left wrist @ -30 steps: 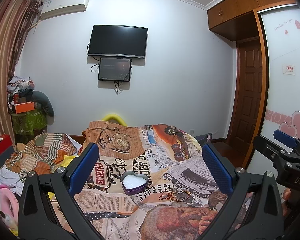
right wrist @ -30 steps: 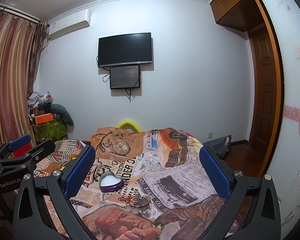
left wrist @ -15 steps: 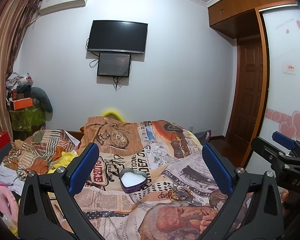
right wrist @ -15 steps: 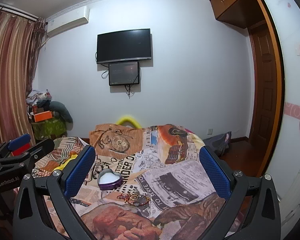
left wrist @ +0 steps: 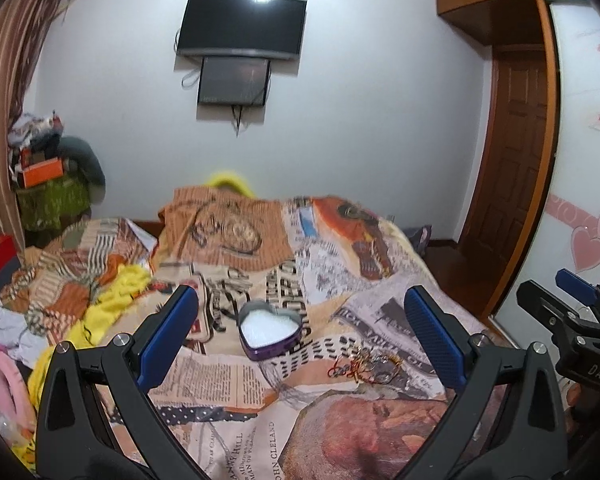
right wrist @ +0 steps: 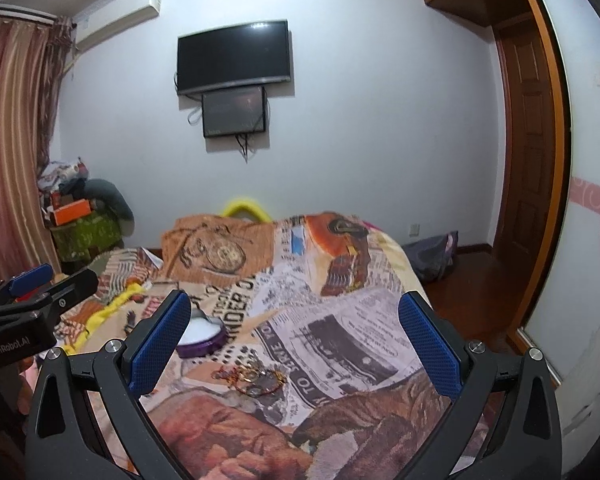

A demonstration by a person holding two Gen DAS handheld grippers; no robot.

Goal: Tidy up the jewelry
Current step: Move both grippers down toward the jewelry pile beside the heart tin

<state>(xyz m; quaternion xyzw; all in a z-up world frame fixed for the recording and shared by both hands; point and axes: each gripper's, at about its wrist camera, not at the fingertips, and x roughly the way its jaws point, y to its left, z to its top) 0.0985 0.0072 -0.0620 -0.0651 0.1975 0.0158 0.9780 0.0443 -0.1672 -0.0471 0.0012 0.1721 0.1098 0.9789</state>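
A purple heart-shaped tin (left wrist: 269, 335) with a white lining lies open on the patterned bedspread (left wrist: 228, 384); in the right wrist view the tin (right wrist: 202, 338) is partly hidden behind a blue pad. A tangle of gold and red jewelry (left wrist: 364, 368) lies just right of the tin, and the same jewelry (right wrist: 254, 376) shows between the right fingers. My left gripper (left wrist: 300, 340) hovers open above the bed, short of the tin, holding nothing. My right gripper (right wrist: 296, 344) is open too, above and short of the jewelry. Each gripper appears at the edge of the other's view.
A crumpled quilt with a yellow cloth (left wrist: 100, 292) lies on the bed's left side. A pink ring-shaped object (left wrist: 8, 384) sits at the lower left. A cluttered stand (right wrist: 84, 228) is at the far left wall, a wooden door (right wrist: 532, 152) at the right.
Both grippers have tilted downward and moved closer to the bed; the tin and jewelry now sit larger and higher between the fingers. Both stay open.
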